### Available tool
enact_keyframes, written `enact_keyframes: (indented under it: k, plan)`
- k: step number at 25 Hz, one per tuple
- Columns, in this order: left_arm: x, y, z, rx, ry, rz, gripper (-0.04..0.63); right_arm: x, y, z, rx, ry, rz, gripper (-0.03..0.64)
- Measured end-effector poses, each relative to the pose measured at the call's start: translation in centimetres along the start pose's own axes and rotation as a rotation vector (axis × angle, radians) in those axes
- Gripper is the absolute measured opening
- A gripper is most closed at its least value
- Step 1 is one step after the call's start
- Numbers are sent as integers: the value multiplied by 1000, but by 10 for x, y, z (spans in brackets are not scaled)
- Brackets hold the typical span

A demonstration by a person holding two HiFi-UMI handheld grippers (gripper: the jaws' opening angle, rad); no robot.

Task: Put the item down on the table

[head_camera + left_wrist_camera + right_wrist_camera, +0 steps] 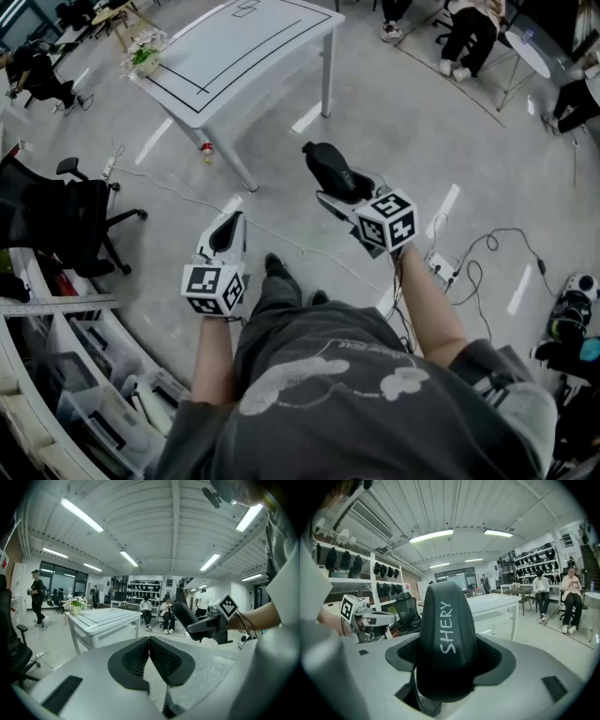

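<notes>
A black rounded case (446,639) with white lettering stands between the pads of my right gripper (447,663), which is shut on it. In the head view this gripper (334,186) holds the case (328,164) up over the floor, well short of the white table (244,47). My left gripper (228,228) hangs lower and to the left; its pads (140,656) touch at the tips with nothing between them. From the left gripper view the case (183,613) shows at the right, and the table (105,618) stands ahead at the left.
A flower pot (145,52) sits on the table's left corner. A black office chair (66,220) and shelves with bins (84,394) are at the left. Cables and a power strip (441,267) lie on the floor at the right. Seated people (469,33) are beyond.
</notes>
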State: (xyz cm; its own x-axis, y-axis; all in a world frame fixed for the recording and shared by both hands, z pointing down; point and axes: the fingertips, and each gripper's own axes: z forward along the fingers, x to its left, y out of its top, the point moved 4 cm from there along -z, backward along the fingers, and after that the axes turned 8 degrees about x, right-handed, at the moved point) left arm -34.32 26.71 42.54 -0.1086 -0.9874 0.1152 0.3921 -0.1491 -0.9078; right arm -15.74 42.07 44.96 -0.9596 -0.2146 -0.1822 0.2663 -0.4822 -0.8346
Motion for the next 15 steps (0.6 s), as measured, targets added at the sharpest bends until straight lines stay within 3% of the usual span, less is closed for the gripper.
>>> enact_keyframes:
  k: [7, 11, 15]
  plan:
    - [26, 4, 38, 17, 2, -15, 3, -28, 6, 35, 35, 12, 27, 328]
    - [65, 22, 77, 15, 3, 12, 3, -50, 29, 71, 68, 16, -61, 328]
    - [113, 48, 122, -5, 14, -13, 3, -78, 63, 115, 98, 6, -100, 328]
